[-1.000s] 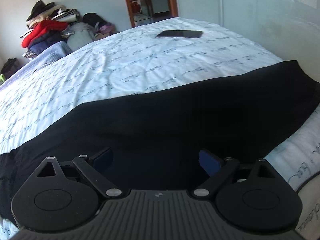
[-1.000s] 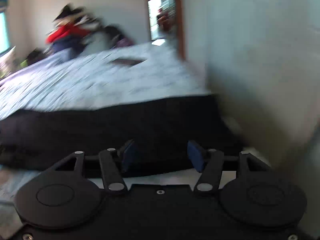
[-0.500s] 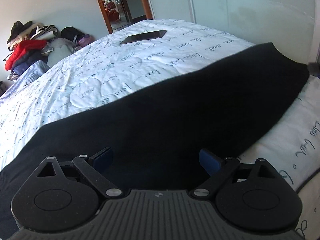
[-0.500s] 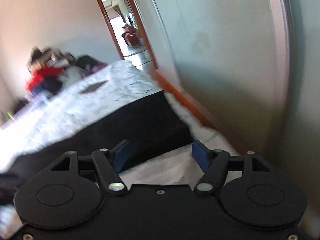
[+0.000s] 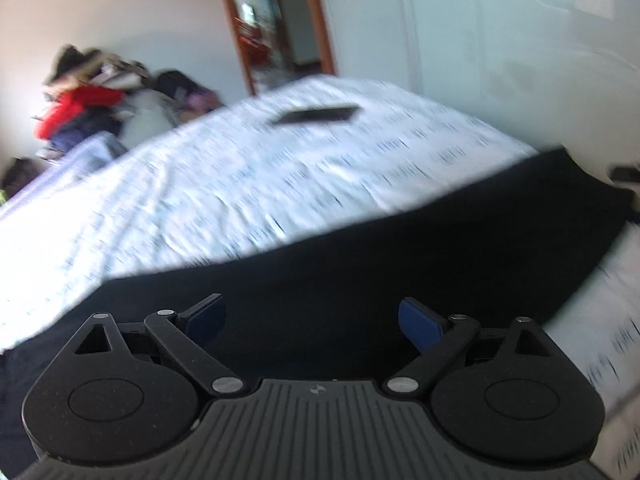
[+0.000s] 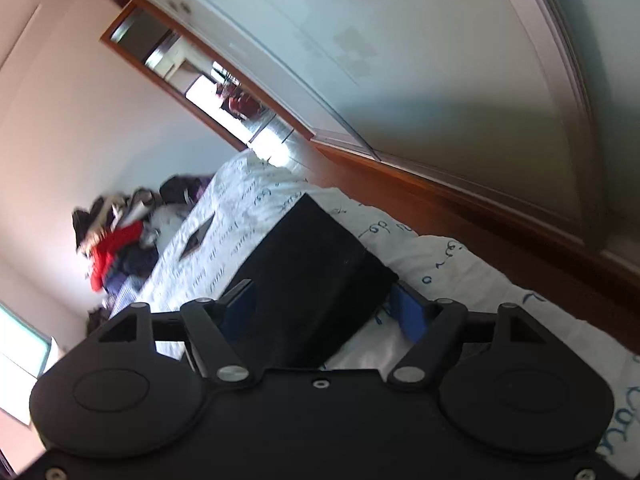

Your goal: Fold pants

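In the left wrist view, the left gripper (image 5: 312,318) fills the bottom of the frame, its two blue-padded fingers (image 5: 418,322) spread wide with nothing pinched between them. Beneath and ahead of them lie the black fabric pants (image 5: 380,264), a long dark band running from the lower left corner up to the right edge, flat on the white quilted bedspread with blue lettering (image 5: 224,188). In the upper middle of the frame a flat dark rectangular slab (image 5: 316,114) rests on the bedspread, well apart from the pants. At the upper left a heap of mixed clothes with a red garment (image 5: 84,104) is piled against the pale wall, and a wood-framed doorway (image 5: 276,20) stands at the top centre. This view is smeared by motion blur.

In the right wrist view the scene is tilted steeply. The right gripper (image 6: 324,308) occupies the bottom of the frame; its jaws stand apart and are closing, with the squared end of the pants (image 6: 316,264) lying between the blue pads (image 6: 410,314), which do not press on the cloth. The pants stretch from the centre toward the lower middle, on the bedspread (image 6: 448,256). The dark slab (image 6: 198,236) sits left of centre, the clothes heap (image 6: 114,236) at the left, the doorway (image 6: 224,92) at the upper left, and a wooden skirting board (image 6: 480,208) runs diagonally along the pale wall on the right.
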Motion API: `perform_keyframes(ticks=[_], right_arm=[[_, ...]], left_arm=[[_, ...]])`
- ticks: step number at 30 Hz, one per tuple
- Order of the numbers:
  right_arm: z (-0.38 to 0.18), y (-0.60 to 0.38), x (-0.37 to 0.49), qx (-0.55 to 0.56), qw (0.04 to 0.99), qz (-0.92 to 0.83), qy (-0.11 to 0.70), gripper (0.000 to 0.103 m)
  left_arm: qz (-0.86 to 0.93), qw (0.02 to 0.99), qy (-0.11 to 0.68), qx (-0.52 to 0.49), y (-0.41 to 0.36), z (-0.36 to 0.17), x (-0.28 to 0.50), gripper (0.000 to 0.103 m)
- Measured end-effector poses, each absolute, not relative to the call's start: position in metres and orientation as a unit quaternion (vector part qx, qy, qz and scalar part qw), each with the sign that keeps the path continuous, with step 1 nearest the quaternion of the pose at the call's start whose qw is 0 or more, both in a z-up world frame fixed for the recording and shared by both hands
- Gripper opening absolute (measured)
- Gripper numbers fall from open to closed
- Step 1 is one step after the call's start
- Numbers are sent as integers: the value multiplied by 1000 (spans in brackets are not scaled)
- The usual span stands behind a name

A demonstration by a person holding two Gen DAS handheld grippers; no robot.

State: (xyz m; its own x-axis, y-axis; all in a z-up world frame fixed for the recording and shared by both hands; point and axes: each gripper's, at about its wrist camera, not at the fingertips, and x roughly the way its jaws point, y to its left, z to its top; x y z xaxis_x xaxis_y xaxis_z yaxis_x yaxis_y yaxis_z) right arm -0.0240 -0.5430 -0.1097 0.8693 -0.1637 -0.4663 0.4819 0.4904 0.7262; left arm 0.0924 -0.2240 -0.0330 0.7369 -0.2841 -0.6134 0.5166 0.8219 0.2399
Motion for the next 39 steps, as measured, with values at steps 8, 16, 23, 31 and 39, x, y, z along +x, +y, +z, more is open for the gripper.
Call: perform_keyframes(ticks=[8,16,23,31,39], right_arm=[[-117,-549,-45,515,820,-204,143,18],[-115,-549,-38,511,825,-187,150,22],[-73,-512,-24,339,904,-203,164,14],[-42,-441,6,102,956,-168,217,14],[-39,-415,4,82,963,-116,227,14]], left_arm=[[-218,893,328,217,-248,-63,105,100],[-237,892,331,194,-243,-56,110,101],[-272,868,380,166,-241,-47,124,100],[-385,777,492,-72,-253,-17,168,100],[-443,707,526,-166,-303,-21,184,101]])
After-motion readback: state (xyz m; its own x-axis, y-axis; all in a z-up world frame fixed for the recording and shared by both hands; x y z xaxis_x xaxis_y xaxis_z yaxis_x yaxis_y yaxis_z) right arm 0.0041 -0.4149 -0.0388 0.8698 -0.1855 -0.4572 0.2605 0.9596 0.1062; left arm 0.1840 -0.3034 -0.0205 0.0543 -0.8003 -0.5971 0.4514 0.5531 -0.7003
